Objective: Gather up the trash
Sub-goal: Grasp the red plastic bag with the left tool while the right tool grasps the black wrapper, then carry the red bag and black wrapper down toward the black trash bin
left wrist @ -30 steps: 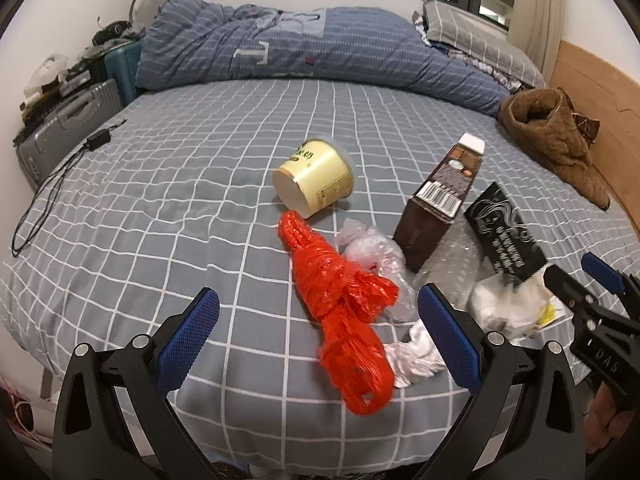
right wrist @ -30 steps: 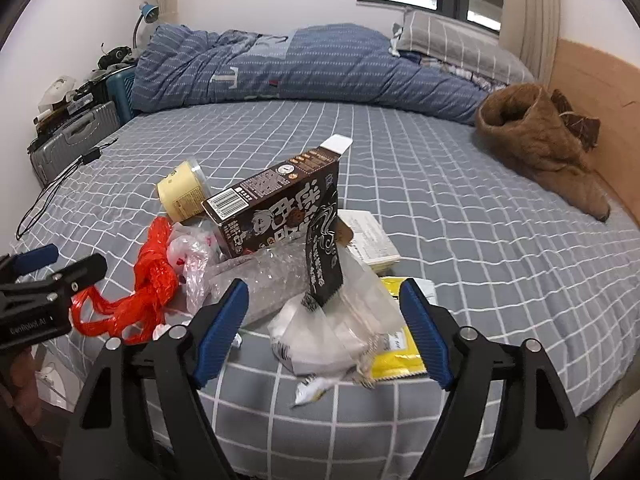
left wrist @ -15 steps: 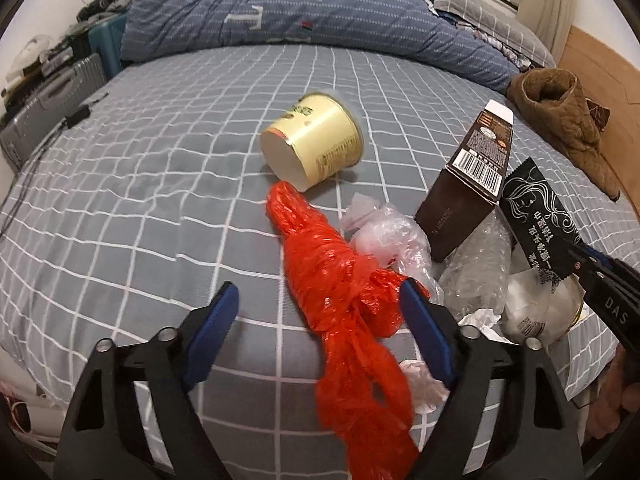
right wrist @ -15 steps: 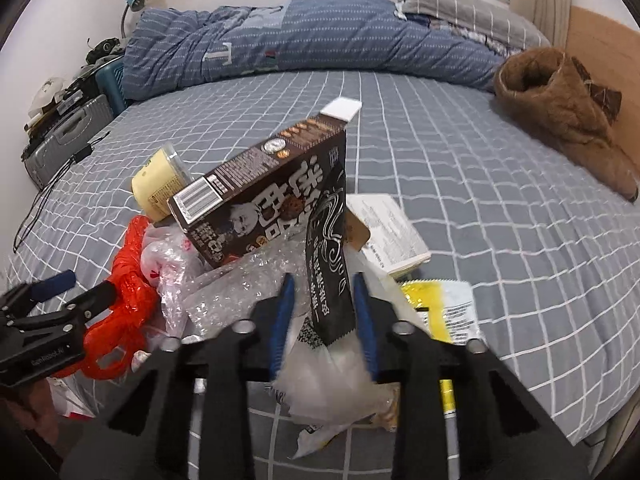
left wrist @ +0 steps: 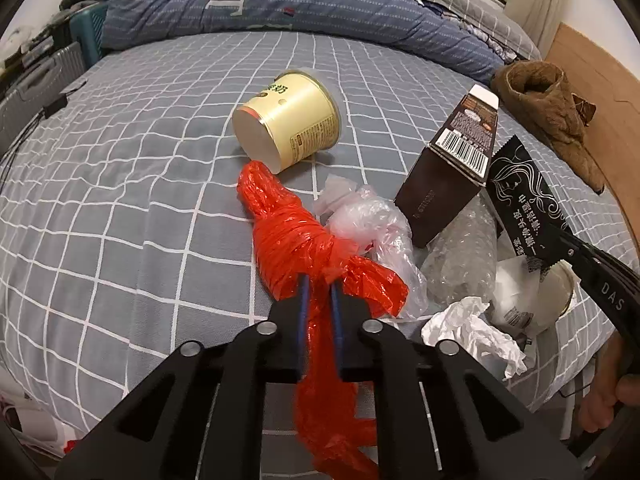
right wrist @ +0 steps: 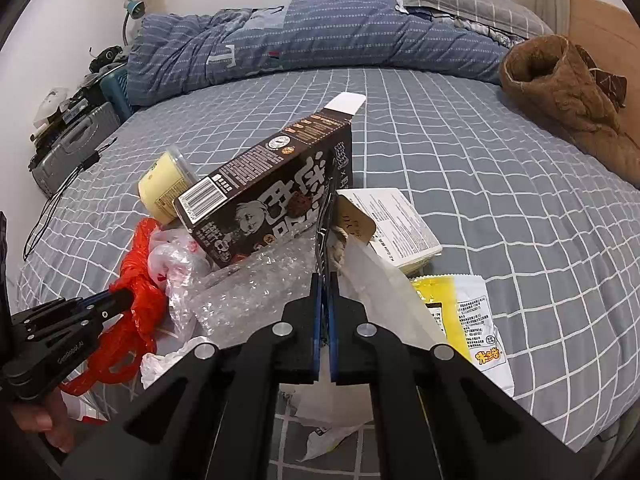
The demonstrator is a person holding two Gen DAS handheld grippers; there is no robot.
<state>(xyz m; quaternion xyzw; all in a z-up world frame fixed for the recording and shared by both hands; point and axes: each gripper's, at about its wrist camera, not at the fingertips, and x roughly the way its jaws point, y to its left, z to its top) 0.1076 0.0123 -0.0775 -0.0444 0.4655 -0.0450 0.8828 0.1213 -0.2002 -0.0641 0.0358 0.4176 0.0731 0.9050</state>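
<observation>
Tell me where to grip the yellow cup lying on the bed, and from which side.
Pinch the yellow cup across its round side wall from above. It lies tipped over, closed base toward the camera, and the red bag crowds that base end; its mouth faces away.

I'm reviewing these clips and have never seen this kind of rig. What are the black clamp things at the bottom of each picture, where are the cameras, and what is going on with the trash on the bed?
There is no robot: a person holds a two-finger gripper in each hand, with a fisheye camera on each looking along its fingers. In the left view, the left gripper has just closed on the red plastic bag. In the right view, the right gripper has just closed on the black sachet. On the checked bed sheet also lie a yellow cup, a brown carton, bubble wrap and a yellow snack packet.
</observation>
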